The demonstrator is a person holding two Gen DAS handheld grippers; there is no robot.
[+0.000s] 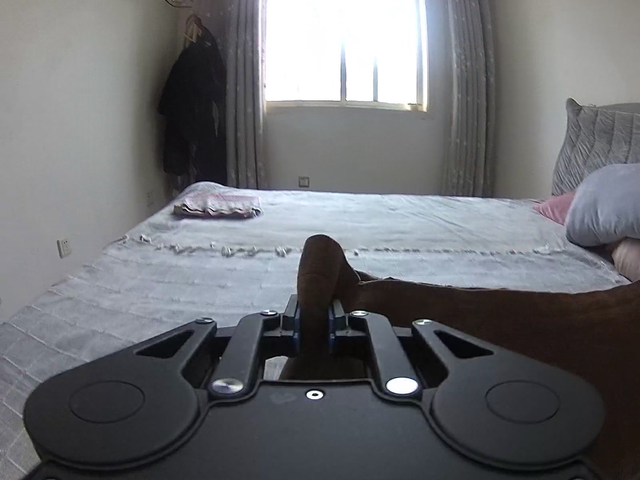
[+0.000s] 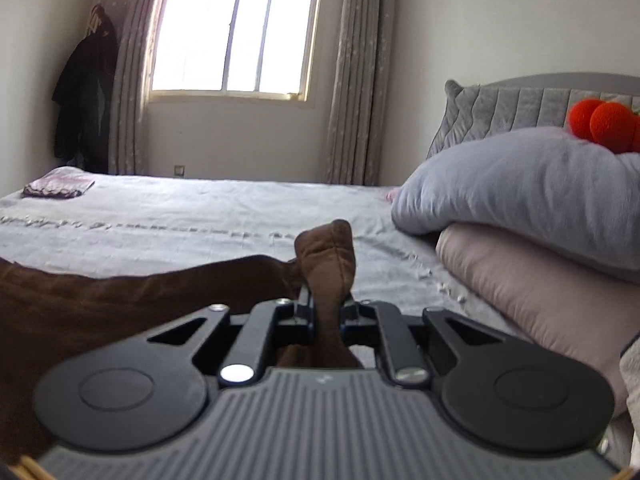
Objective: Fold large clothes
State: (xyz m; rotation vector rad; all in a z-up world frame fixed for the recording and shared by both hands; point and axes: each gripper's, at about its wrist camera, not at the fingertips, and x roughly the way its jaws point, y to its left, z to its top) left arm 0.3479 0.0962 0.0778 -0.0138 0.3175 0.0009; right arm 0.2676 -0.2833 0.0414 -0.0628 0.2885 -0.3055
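Nearest, in the left wrist view: left gripper (image 1: 314, 322), jaws clamped on a bunched corner of a brown garment (image 1: 500, 320), a tuft of cloth poking up past the fingertips. Same in the right wrist view: right gripper (image 2: 326, 312), jaws pinched together on another bunched corner of the brown garment (image 2: 120, 300), tuft standing above the fingertips.

Between the two: one edge of the cloth stretched from claw to claw. From the left claw, fabric running away to the right; from the right claw, running away to the left. Long axis of the held edge therefore crosswise, roughly parallel to the near edge of the bed (image 1: 400, 220). Neither hand nearer than the other, each already holding its own end. Rest of the garment hanging or lying below and behind the claws, mostly out of sight; whether touching the bed cannot be told.

Likely next step: laying or swinging the held edge forward over the grey bedspread, both hands together, keeping the edge taut.

Further off: folded pink-striped cloth (image 1: 218, 205) near the far left corner of the bed. Stacked pillows (image 2: 520, 216) along the right edge, an orange-red plush toy (image 2: 604, 126) on top, and the grey headboard (image 2: 520, 100) behind.

Farthest: bright window (image 1: 344, 36) with curtains, dark coat (image 1: 192, 108) hanging in the left corner of the room.
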